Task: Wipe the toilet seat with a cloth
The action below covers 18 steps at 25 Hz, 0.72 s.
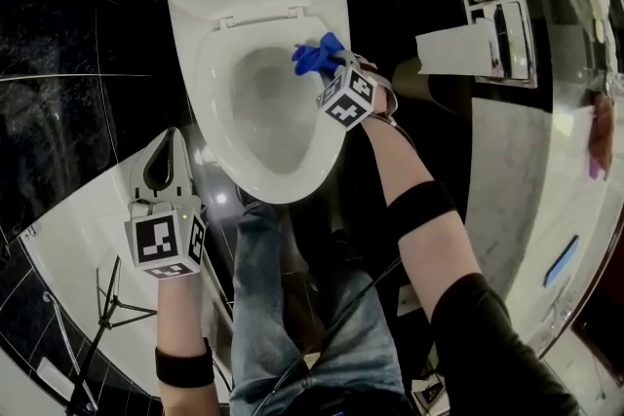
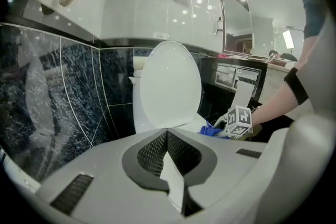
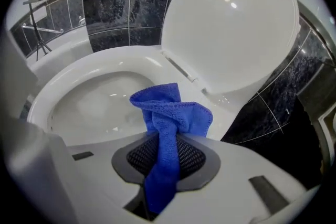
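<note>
Blue cloth, clamped in the right tool, should press flat along the seat; left tool is closed, empty.

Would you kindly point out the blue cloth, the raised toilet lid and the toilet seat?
blue microfibre cloth [image 3: 170,113]: right gripper view, on its bunched upper fold.
raised white toilet lid [image 3: 231,23]: right gripper view, middle of its underside.
white toilet seat [image 1: 207,102]: head view, left side of the ring.
</note>
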Each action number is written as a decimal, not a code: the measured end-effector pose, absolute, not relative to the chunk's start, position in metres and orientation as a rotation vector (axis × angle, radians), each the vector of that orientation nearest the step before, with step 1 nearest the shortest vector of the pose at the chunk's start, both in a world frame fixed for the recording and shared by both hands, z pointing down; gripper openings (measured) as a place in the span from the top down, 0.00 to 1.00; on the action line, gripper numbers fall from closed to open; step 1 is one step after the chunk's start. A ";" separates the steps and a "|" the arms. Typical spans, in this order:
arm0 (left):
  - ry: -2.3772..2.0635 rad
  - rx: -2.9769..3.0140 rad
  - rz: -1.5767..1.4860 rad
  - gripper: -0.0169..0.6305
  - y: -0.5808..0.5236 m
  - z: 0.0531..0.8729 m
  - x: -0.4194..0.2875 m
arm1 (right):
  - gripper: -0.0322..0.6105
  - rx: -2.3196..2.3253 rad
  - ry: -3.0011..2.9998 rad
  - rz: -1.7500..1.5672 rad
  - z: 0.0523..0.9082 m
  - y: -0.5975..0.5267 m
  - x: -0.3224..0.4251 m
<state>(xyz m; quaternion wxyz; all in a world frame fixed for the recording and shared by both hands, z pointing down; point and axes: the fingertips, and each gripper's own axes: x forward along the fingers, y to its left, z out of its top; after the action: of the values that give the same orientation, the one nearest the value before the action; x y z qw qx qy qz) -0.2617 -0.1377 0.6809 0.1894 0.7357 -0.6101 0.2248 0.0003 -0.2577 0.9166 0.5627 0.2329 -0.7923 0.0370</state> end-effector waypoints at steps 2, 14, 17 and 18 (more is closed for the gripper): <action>-1.715 2.077 0.627 0.97 -0.135 0.676 -0.255 | 0.77 0.496 -1.862 0.092 0.920 -0.234 0.006; -1.736 2.081 0.594 0.97 -0.091 0.654 -0.228 | 0.77 0.416 -1.883 0.216 0.923 -0.108 0.007; -1.745 2.062 0.593 0.97 -0.076 0.647 -0.229 | 0.77 0.444 -1.901 0.252 0.918 -0.082 0.000; -1.751 2.058 0.590 0.97 -0.070 0.645 -0.230 | 0.77 0.448 -1.907 0.258 0.916 -0.073 -0.004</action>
<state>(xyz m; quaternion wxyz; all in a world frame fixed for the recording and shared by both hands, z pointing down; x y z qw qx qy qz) -0.2296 -0.0703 0.6449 0.1869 0.7309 -0.6220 0.2097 -0.0040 -0.0734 0.9160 0.5506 0.1895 -0.8057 0.1088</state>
